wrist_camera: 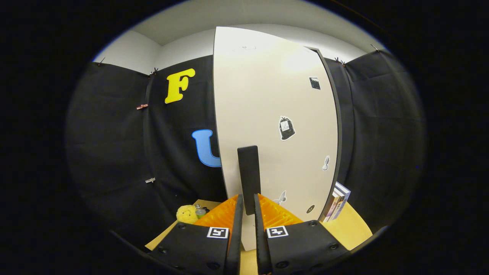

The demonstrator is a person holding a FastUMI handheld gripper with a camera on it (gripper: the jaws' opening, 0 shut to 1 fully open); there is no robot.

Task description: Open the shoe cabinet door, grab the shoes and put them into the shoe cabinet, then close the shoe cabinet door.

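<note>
Fingers (248,214) pinch the dark upright handle (249,179) of the shoe cabinet door (275,126), one on each side. Door: pale, tall panel dotted with small stickers (286,128), standing on the wooden bench (351,227). Books (338,206) lean beside it; a yellow plush toy (186,214) sits opposite.
</note>
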